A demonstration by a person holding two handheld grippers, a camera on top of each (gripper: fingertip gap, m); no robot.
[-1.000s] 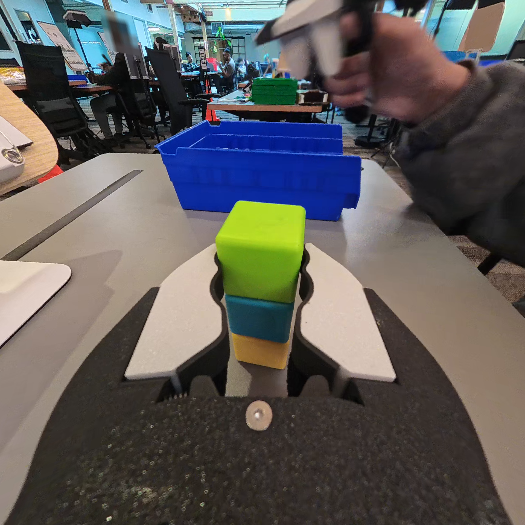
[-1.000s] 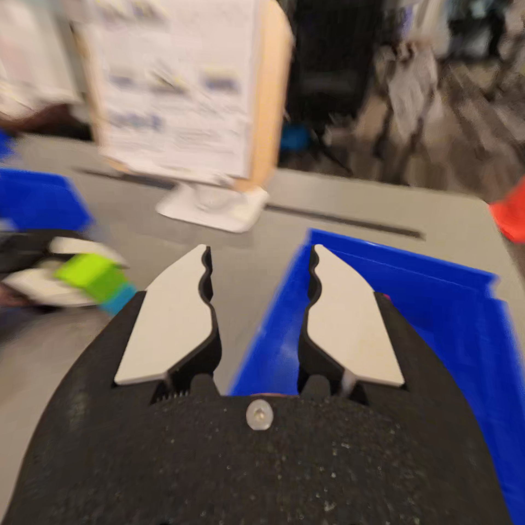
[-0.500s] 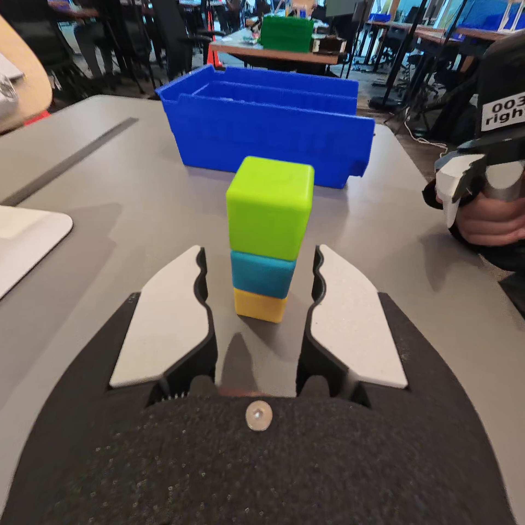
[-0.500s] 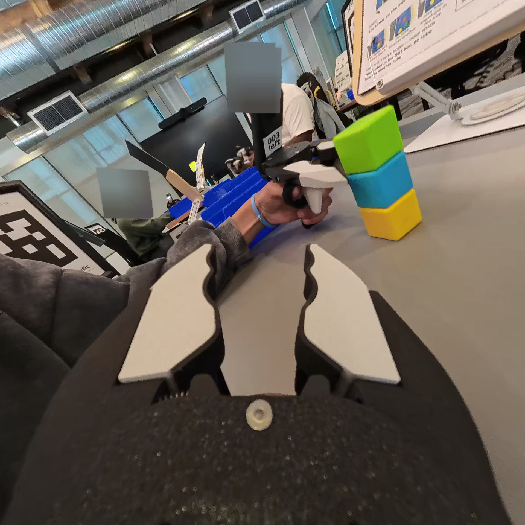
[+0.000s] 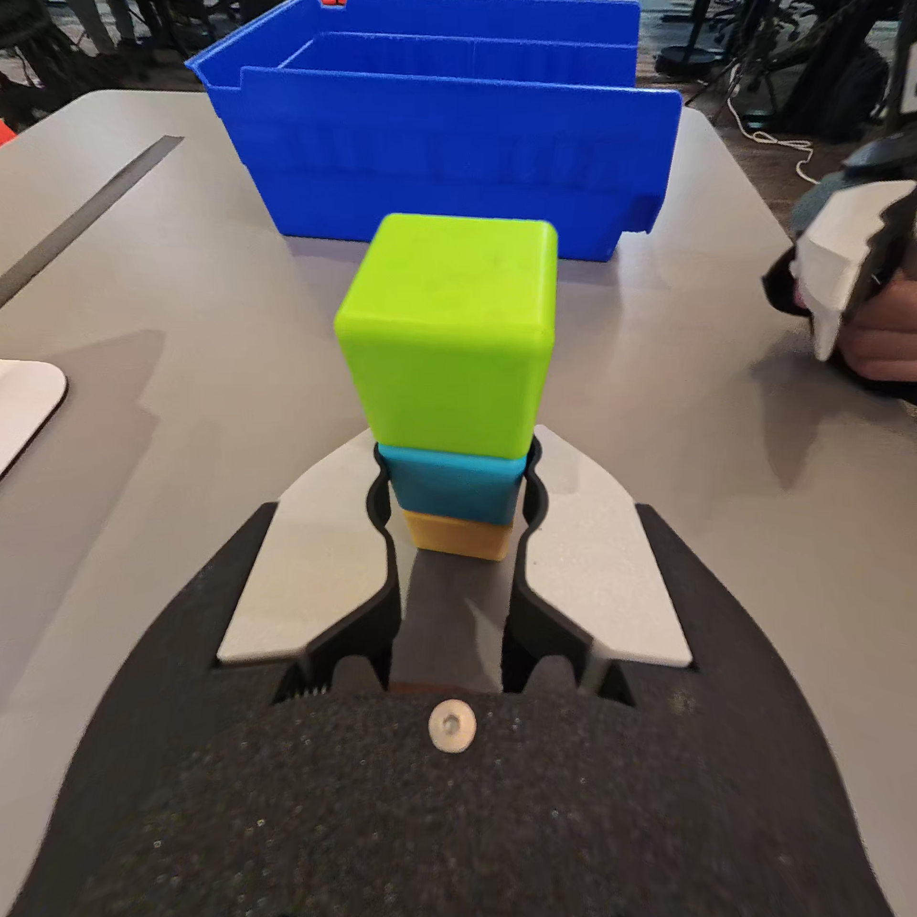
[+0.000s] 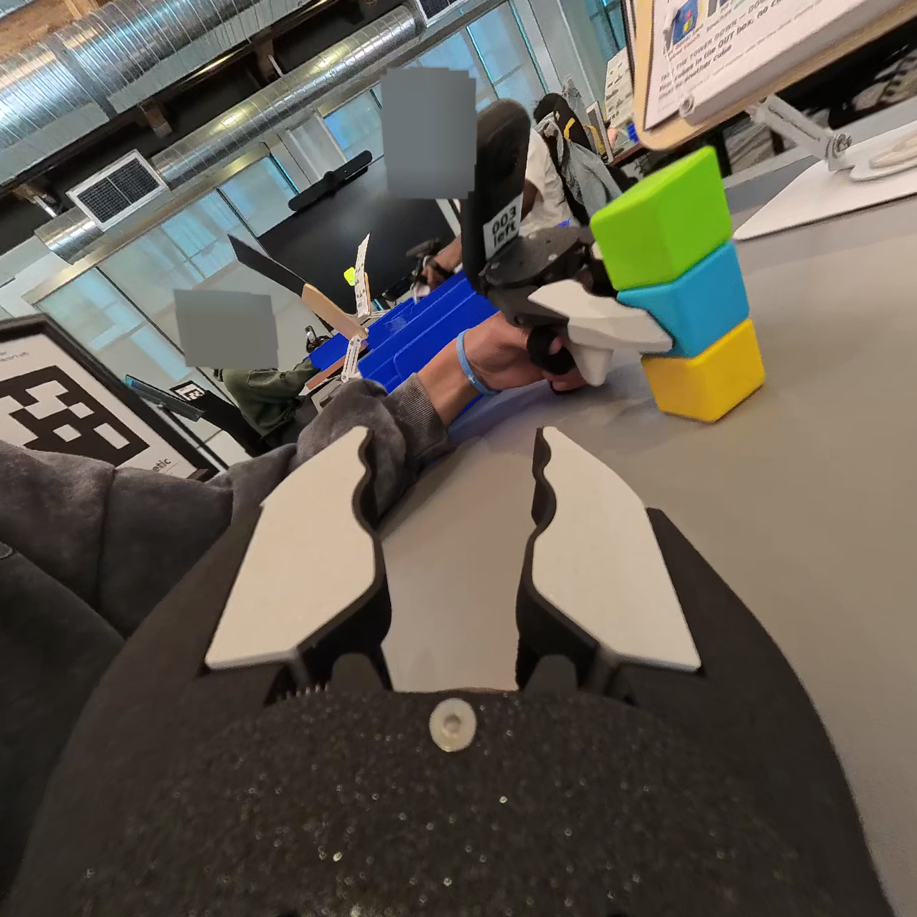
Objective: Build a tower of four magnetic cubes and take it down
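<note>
Three cubes stand stacked on my bench (image 5: 198, 297): left tongs (image 5: 454, 476) clasp the teal cube (image 5: 451, 489), right tongs (image 6: 451, 476) wide, empty; fourth cube outstanding.

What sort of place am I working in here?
Likely an open-plan lab or workshop, not a home: exposed ceiling ducts, a grey table with a blue bin, an instruction board on a stand, and other people seated at desks behind.

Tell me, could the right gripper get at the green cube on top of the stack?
Probably yes. The green cube is uncovered, since the left gripper flanks the teal cube below, and the right gripper is open.
</note>
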